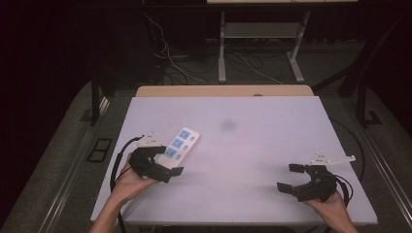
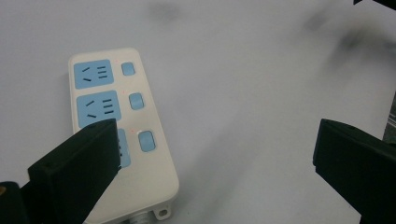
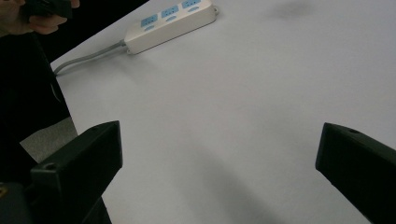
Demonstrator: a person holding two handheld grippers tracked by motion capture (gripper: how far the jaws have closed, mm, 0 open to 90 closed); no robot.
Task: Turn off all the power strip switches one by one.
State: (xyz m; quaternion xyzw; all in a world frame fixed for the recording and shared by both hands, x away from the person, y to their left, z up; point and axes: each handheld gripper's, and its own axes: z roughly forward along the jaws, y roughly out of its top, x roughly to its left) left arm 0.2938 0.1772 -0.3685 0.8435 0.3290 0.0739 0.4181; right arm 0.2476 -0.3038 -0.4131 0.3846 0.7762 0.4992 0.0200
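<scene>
The left tool [image 1: 164, 164] is gaping wide — jaws well apart, gripping nothing. Across from it, the right tool [image 1: 292, 176] is also spreading open, its jaws aiming toward the left one.

Flat white rectangular tabletop [image 1: 272, 145], matte, with a faint dark smudge [image 1: 227, 125] near its middle. Light wooden board edge [image 1: 223, 91] along the far side of the tabletop, touching it. Grey carpeted floor [image 1: 58, 145] around the table. White metal desk legs [image 1: 222, 48] on the floor beyond, well apart from the table, with loose white and dark cables [image 1: 170, 60] trailing beside them. Black frame uprights [image 1: 94, 97] at the left, dark background behind.
</scene>
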